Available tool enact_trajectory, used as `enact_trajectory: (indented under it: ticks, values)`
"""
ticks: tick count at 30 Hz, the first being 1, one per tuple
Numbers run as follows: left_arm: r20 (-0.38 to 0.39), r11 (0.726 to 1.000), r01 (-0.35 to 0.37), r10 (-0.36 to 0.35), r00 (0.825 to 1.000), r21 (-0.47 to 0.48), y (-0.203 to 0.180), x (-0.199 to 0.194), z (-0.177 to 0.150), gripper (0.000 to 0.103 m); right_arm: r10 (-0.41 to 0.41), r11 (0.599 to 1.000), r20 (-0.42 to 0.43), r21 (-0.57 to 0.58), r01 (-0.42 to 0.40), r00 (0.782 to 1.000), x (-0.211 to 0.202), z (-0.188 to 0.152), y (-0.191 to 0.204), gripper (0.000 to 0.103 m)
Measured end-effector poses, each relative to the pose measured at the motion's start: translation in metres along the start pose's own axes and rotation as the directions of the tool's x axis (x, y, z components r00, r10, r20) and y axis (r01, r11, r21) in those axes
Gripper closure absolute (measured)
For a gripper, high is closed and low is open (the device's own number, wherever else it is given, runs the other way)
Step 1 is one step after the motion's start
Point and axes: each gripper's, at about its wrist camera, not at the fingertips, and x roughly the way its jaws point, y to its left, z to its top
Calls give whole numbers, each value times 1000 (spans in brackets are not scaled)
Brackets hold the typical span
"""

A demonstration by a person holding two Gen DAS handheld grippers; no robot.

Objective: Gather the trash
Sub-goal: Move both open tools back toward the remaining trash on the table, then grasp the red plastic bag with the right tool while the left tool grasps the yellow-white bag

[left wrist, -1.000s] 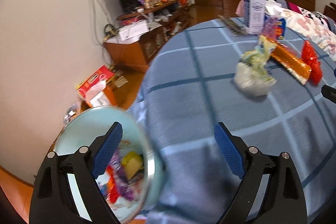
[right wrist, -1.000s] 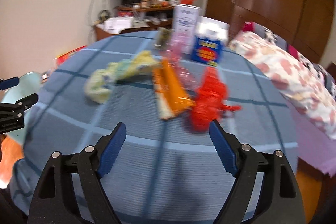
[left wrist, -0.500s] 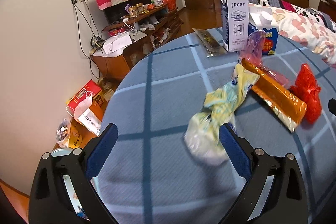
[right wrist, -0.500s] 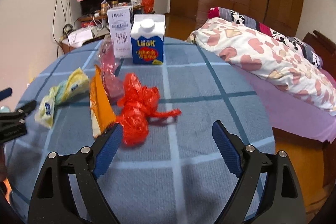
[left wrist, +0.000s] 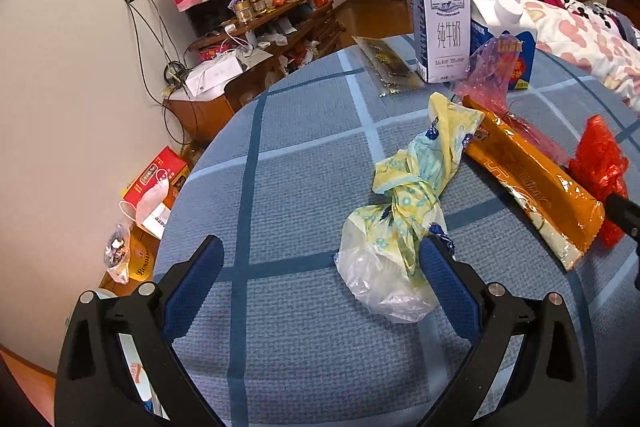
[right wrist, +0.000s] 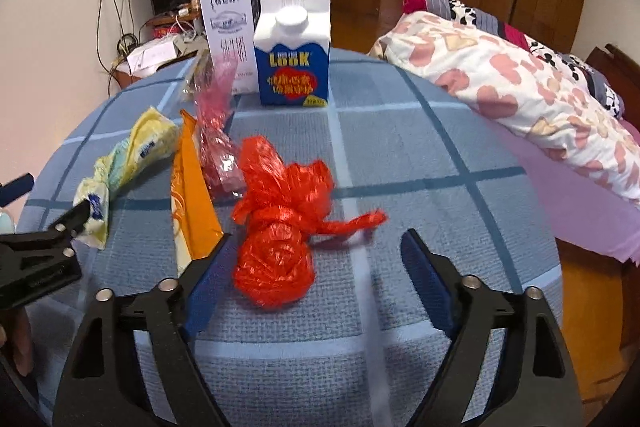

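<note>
On the blue checked tablecloth (left wrist: 304, 155) lies a knotted yellow and clear plastic bag (left wrist: 400, 219). My left gripper (left wrist: 320, 251) stands wide open around its near end, its right finger close against the bag. Beside the bag lie an orange wrapper (left wrist: 528, 179) and a crumpled red plastic bag (right wrist: 280, 227). My right gripper (right wrist: 316, 243) straddles the red bag with its jaws closing. The bag sits near the left pad and a wide gap remains on the right. A pink plastic scrap (right wrist: 216, 131) lies behind the red bag.
A white milk carton (left wrist: 440, 23) and a blue carton (right wrist: 292, 55) stand at the table's far side, with a flat dark wrapper (left wrist: 384, 63) beside them. A pale bin rim (left wrist: 105, 293) shows below the table's left edge. A bed with a heart-print quilt (right wrist: 520, 87) lies on the right.
My left gripper swung from over the bin to over the table and up to the yellow bag. My right gripper moved in on the red bag and its jaws narrowed slightly.
</note>
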Motion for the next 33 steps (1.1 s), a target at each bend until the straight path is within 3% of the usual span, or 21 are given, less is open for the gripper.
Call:
enact_trajectory:
  ticks: [4,15,17,19,20,23,24,26,33]
  values:
    - [11,1000,5,-5,1000,-3,1,-5,0,8,0,1000,-13,0,0,1000,3,1,0,34]
    - [-4,1000,13,-13,1000,26,-7,4,2,11,37,999,-64,8,-36,997,16,-1,-2,70]
    - [-2,999,27,-27,1000,33,-9,3,1,17,41,999,-58,3,-41,997,14,-1,-1,76]
    - [-10,997,74,-73,997,37,-10,2,1,37,44,999,-52,-5,-44,998,12,-1,0,81]
    - [-10,995,90,-90,996,40,-11,1,0,40,46,999,-51,-7,-47,998,11,-1,0,83]
    - [-10,990,127,-127,992,63,-17,-1,-2,65,44,999,-35,-11,-45,998,6,-2,0,84]
    - [-11,988,142,-141,990,68,-19,-1,-2,78,43,999,-27,-12,-43,999,3,-3,0,84]
    - [-7,984,152,-152,988,88,-23,-4,-4,90,42,999,-19,-15,-42,999,0,-5,0,85]
    - [-5,981,169,-170,986,92,-16,-14,-8,94,53,999,39,-7,-53,998,-24,-12,-4,85]
